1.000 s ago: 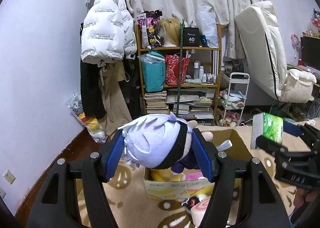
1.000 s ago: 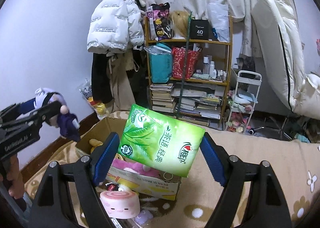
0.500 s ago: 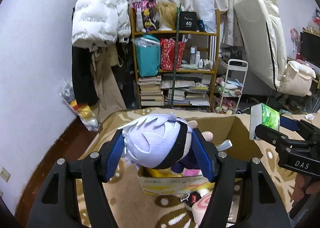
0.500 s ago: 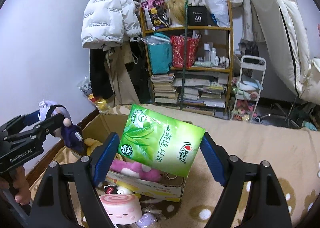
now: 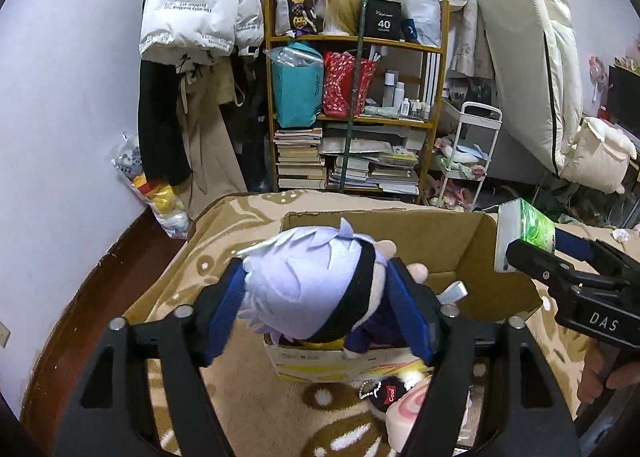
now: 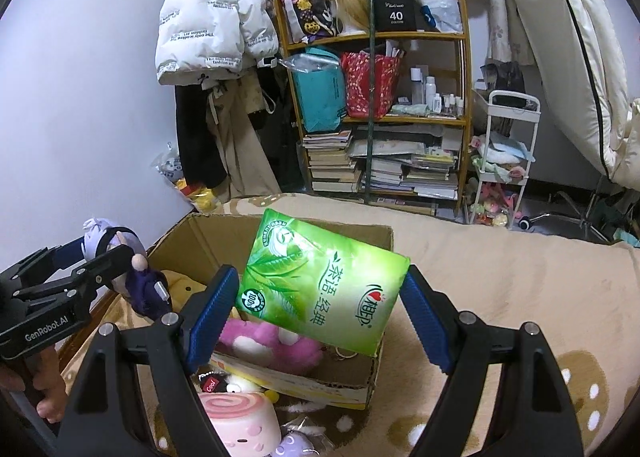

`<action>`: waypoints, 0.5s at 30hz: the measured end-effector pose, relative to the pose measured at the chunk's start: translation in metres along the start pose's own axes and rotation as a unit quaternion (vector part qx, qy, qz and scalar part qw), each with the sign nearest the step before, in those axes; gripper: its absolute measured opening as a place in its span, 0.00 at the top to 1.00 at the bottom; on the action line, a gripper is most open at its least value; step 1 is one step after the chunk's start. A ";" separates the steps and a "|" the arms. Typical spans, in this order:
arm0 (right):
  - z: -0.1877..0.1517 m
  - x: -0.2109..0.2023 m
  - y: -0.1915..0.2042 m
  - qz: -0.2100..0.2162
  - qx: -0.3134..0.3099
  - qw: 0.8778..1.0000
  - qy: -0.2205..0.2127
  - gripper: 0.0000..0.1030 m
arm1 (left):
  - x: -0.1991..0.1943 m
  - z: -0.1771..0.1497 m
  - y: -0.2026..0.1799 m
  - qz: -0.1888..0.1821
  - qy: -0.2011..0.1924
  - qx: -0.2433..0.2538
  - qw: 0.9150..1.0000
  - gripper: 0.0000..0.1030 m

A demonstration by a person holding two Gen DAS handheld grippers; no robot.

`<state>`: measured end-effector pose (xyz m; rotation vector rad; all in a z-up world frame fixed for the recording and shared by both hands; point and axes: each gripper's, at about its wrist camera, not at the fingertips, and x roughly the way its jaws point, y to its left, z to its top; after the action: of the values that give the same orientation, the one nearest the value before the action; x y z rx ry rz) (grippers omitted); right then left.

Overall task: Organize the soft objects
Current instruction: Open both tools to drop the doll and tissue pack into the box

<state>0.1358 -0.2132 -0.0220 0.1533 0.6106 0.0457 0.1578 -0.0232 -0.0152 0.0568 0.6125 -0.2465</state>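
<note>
My left gripper (image 5: 320, 305) is shut on a plush doll (image 5: 312, 289) with lilac hair and a black blindfold, held over the near edge of an open cardboard box (image 5: 448, 241). The doll also shows in the right wrist view (image 6: 120, 261). My right gripper (image 6: 320, 297) is shut on a green tissue pack (image 6: 324, 285), held above the box (image 6: 376, 377); the pack shows at the right of the left wrist view (image 5: 528, 233). A pink plush (image 6: 272, 345) and a yellow plush (image 6: 180, 285) lie in the box.
The box sits on a beige patterned rug (image 6: 500, 281). A pink roll-cake plush (image 6: 240, 421) and a small black charm (image 5: 390, 397) lie in front of it. A cluttered wooden bookshelf (image 5: 352, 113), hanging coats (image 5: 192, 17) and a white cart (image 6: 508, 145) stand behind.
Both grippers have tilted downward and moved closer over the box, so more of its inside shows. The doll and tissue pack stay held.
</note>
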 end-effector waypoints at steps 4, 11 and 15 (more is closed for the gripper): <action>0.000 0.007 -0.002 0.014 0.007 1.000 0.013 0.16 | 0.007 -0.003 0.003 -0.013 0.013 -0.013 1.000 0.16; -0.002 0.009 -0.002 0.017 0.007 1.000 0.021 0.09 | 0.012 -0.007 -0.001 0.013 0.034 0.011 0.999 0.15; -0.004 0.006 -0.004 0.018 0.017 0.999 0.027 0.09 | 0.015 -0.011 0.003 0.018 0.052 -0.004 0.998 0.15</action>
<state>0.1384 -0.2161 -0.0298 0.1963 0.6630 0.0748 0.1637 -0.0215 -0.0329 0.0731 0.7147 -0.2067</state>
